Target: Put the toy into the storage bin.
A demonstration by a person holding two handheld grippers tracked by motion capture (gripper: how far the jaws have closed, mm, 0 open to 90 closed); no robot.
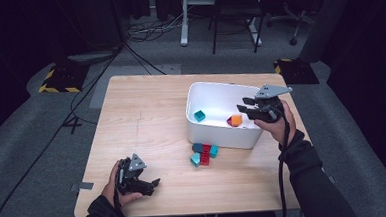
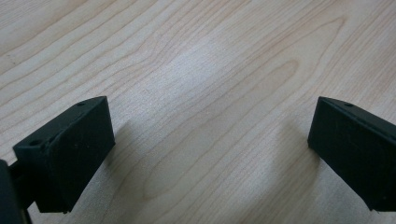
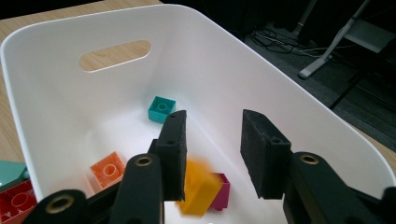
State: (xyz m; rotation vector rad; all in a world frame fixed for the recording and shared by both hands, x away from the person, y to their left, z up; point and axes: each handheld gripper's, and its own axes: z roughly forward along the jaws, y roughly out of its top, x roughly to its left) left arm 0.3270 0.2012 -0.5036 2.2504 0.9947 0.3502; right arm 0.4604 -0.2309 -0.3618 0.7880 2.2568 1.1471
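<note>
Nearest, the left gripper (image 1: 152, 183) was rested low on the wooden table (image 1: 146, 116), its jaws spread wide with nothing between them. Beyond it, a small cluster of blocks (image 1: 204, 154), red and teal, was left on the table just beside the near wall of the white bin (image 1: 202, 133). Over that bin, the right gripper (image 3: 212, 144) was held with its jaws parted, and a blurred yellow block (image 3: 198, 189) was seen below them, apparently free of the pads and dropping beside a magenta block (image 3: 222, 191). An orange block (image 3: 107, 169) and a teal block (image 3: 161, 108) were already lying inside. The step was judged to be a release into the bin; next, the gripper would have to be lifted clear and brought to the cluster. Farther off, grey floor, cables and chair legs were seen against dark surroundings.
</note>
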